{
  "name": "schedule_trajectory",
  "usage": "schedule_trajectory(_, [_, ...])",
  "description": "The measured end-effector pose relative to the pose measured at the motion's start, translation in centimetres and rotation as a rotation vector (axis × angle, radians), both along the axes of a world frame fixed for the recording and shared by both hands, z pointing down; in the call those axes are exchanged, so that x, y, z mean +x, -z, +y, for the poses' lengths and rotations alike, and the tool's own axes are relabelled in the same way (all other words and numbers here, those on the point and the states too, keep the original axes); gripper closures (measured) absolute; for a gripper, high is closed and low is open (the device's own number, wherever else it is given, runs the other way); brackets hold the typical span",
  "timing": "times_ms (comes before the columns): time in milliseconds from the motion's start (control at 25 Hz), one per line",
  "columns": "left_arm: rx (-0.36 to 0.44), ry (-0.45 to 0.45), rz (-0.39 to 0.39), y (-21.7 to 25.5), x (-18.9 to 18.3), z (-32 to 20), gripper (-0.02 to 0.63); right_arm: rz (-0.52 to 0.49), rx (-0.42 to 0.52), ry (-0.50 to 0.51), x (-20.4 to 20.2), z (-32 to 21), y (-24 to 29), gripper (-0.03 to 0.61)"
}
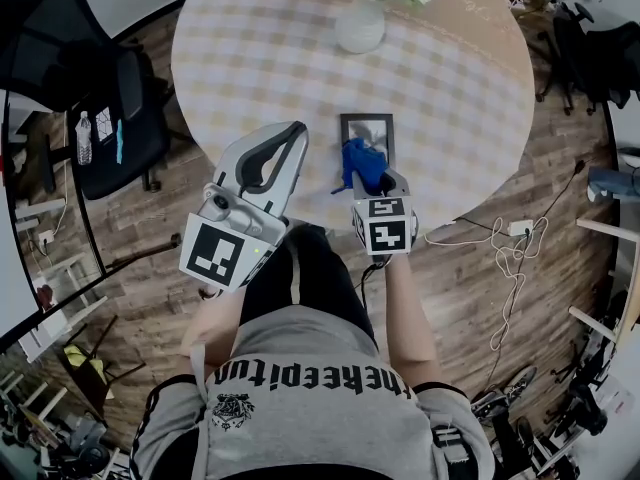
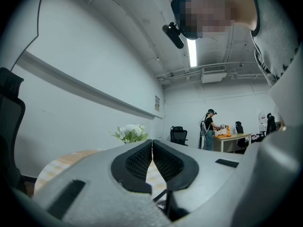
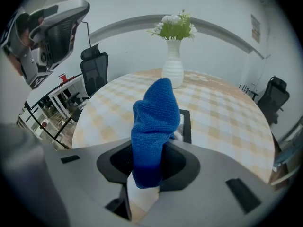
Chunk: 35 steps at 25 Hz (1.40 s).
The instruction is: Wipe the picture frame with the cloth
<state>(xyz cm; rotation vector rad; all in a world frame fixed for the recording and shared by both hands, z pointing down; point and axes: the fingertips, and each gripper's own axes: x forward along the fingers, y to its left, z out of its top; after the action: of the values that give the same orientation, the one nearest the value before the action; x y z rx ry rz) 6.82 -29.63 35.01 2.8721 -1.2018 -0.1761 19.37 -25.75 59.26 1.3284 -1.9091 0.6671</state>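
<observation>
A dark picture frame (image 1: 367, 131) lies flat near the front edge of the round checked table (image 1: 260, 48). My right gripper (image 1: 368, 175) is shut on a blue cloth (image 1: 362, 162), which bunches over the frame's near end. In the right gripper view the blue cloth (image 3: 154, 129) stands up between the jaws and hides most of the frame (image 3: 185, 125). My left gripper (image 1: 287, 138) is held up at the table's front edge, left of the frame, tilted upward. Its jaws are shut with nothing between them (image 2: 152, 151).
A white vase of flowers (image 1: 362, 18) stands behind the frame on the table; the vase (image 3: 173, 69) also shows in the right gripper view. Black office chairs (image 1: 75, 68) stand at the left. A cable and power strip (image 1: 513, 236) lie on the wooden floor at the right.
</observation>
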Motion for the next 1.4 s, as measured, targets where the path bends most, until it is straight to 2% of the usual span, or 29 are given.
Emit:
schedule_trajectory(960, [0.001,-0.022,-0.002,0.1,3.0,0.1,0.594,0.015,0.022,-0.110,6.4,0.2,0.8,0.457])
schedule_trajectory(1400, [0.018,-0.048,0.007,0.6,3.6,0.4,0.594,0.014,0.013,-0.136,7.4,0.5,0.0,0.458])
